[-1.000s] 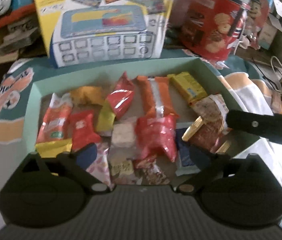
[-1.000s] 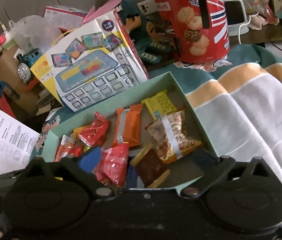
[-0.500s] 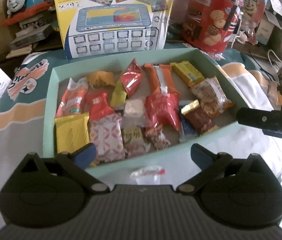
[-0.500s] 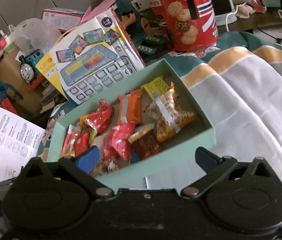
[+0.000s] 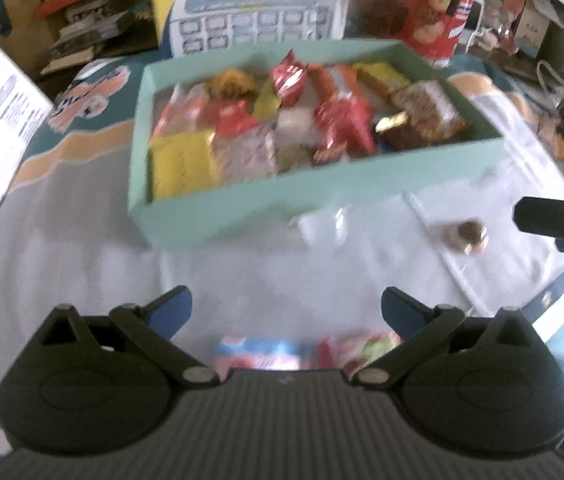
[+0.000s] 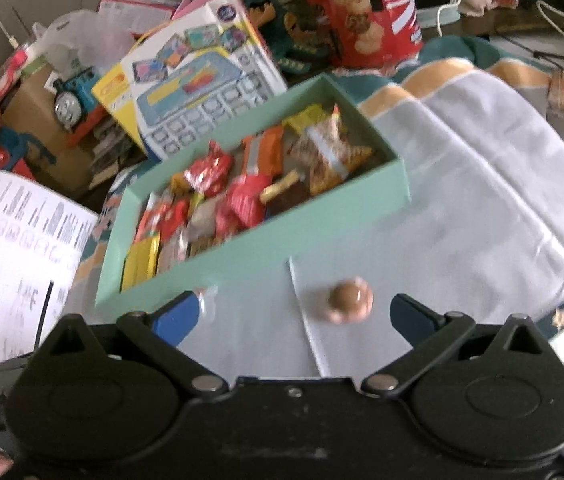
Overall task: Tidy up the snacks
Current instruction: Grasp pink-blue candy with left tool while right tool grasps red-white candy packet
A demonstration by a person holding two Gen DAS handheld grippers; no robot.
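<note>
A grey, orange and teal cloth (image 6: 482, 184) is covering the surface, and on it a mint-green box (image 5: 322, 196) is sitting toward the far edge, packed with wrapped snacks (image 5: 342, 120) in red, orange and yellow. Behind the box's far side a toy packaging box (image 6: 202, 80) and a red biscuit tin (image 6: 362, 12) are standing among clutter, and a printed paper sheet (image 6: 14, 256) is lying off the cloth's left edge. The left gripper (image 5: 286, 308) is hovering low over the near part of the cloth, its blue-tipped fingers (image 5: 170, 310) spread wide and gripping nothing, while two blurred wrapped packets (image 5: 302, 350) are lying just under its body at the near edge. The right gripper (image 6: 296, 314) is likewise released, fingers apart, pointing toward the box's near wall from the right. A small round brown snack (image 6: 350, 300) in clear wrapping is lying on the cloth just in front of the box, between the right gripper's fingers but touching neither.
</note>
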